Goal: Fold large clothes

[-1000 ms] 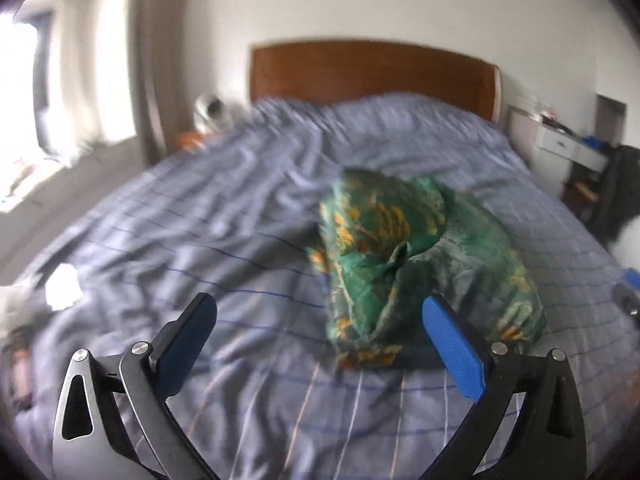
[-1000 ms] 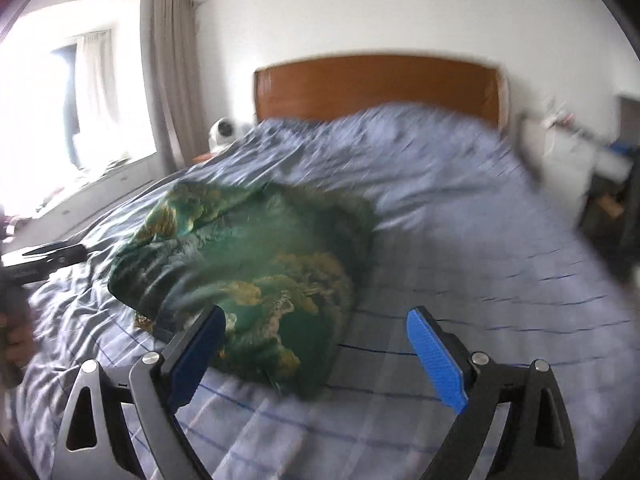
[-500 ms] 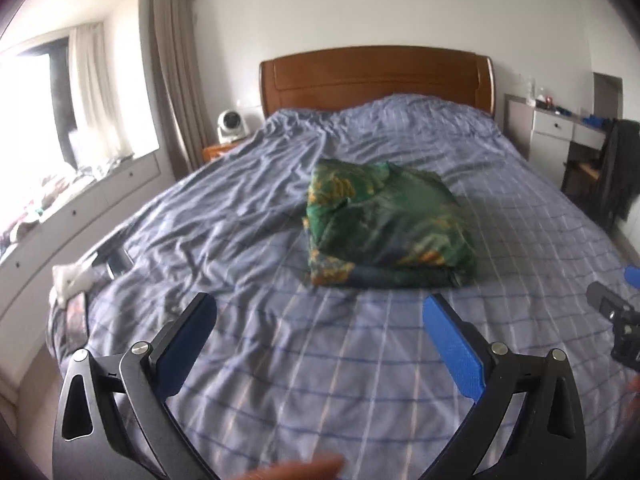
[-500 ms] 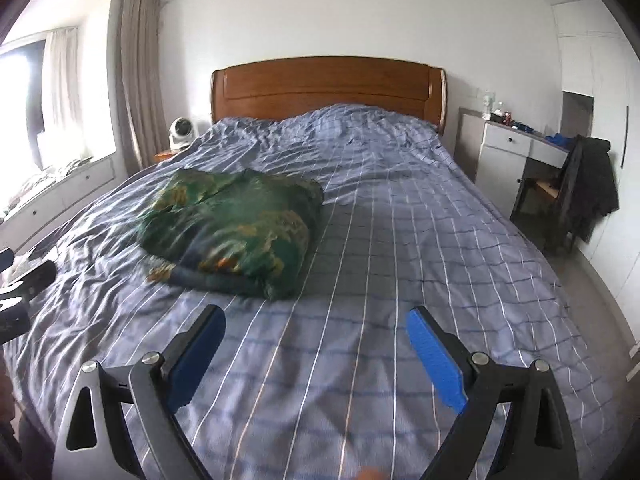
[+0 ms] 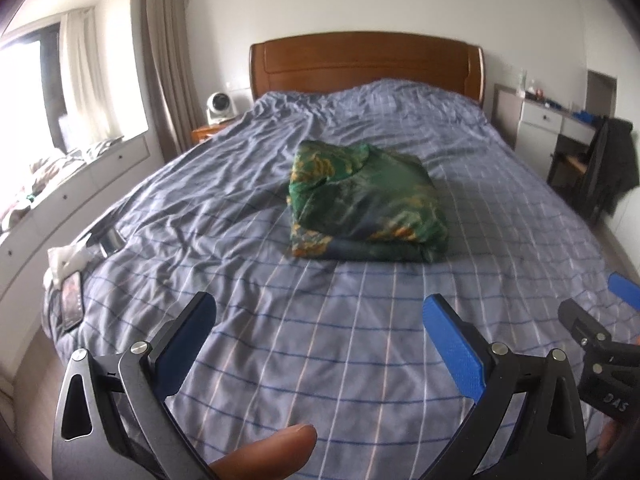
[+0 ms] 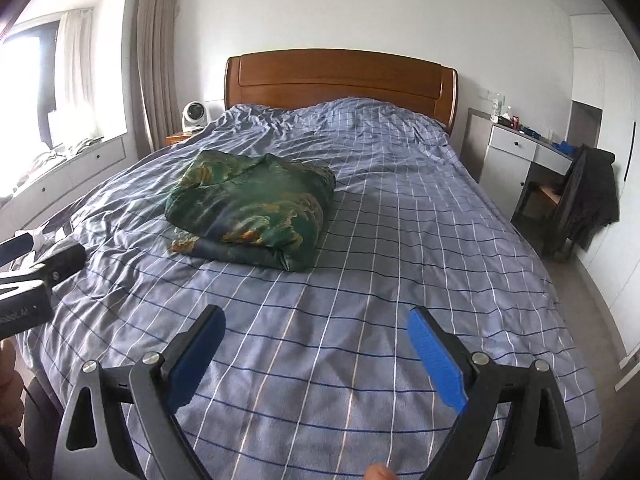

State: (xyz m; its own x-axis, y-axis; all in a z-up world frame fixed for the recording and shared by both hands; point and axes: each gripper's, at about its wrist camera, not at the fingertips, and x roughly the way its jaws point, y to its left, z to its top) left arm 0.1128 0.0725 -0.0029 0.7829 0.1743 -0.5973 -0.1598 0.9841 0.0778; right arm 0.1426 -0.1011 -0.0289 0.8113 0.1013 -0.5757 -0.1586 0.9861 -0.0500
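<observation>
Looks like the fold is done: the green leaf-print fabric bundle (image 5: 366, 202) sits folded on the blue checked bedspread (image 5: 360, 320), well ahead of both tools & touching neither. Your left gripper (image 5: 320, 334) & right gripper (image 6: 314, 344) are spread wide w/ nothing between the pads. Next, prob. just tidy the loose top-left flap or stop. Bundle's far side & underside are hidden; print is blurry.

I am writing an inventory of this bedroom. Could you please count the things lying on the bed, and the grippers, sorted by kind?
Folded green patterned garment: 1
Phone: 1
Crumpled white item, kind unclear: 1
Grippers, both open and empty: 2, the left gripper and the right gripper
Total: 5
</observation>
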